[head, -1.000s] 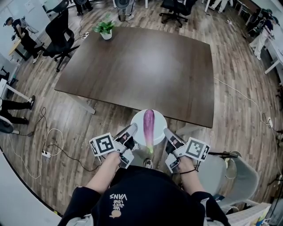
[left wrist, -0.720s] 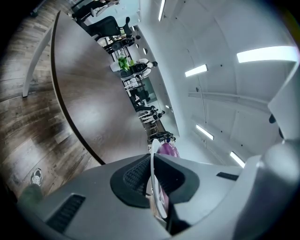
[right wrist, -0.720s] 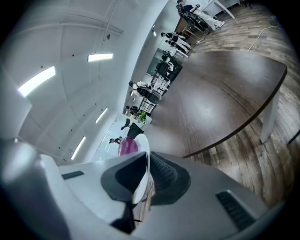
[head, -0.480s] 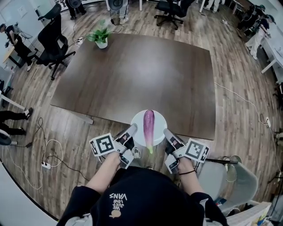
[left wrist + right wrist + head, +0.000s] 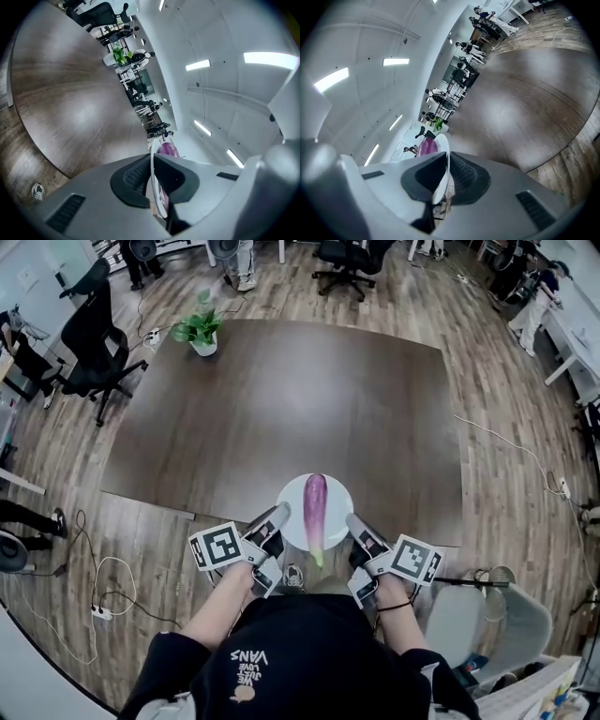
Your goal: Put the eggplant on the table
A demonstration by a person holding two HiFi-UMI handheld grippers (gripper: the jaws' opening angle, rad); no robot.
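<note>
Purple eggplant (image 5: 316, 505) lies on white plate (image 5: 338, 495), lower centre. L gripper (image 5: 277, 515) & R gripper (image 5: 354, 520) each clamped on plate rim. Plate now overlaps table (image 5: 281, 399) edge, was short 1 s ago; set-down likely next.

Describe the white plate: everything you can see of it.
The white plate is round, plain and smooth, ceramic or plastic by its look. It is held roughly level, the left gripper shut on its left rim and the right gripper on its right rim. A purple eggplant lies lengthwise across its middle, green stem toward the person. In the head view it shows over the dark wooden table's near edge.
</note>
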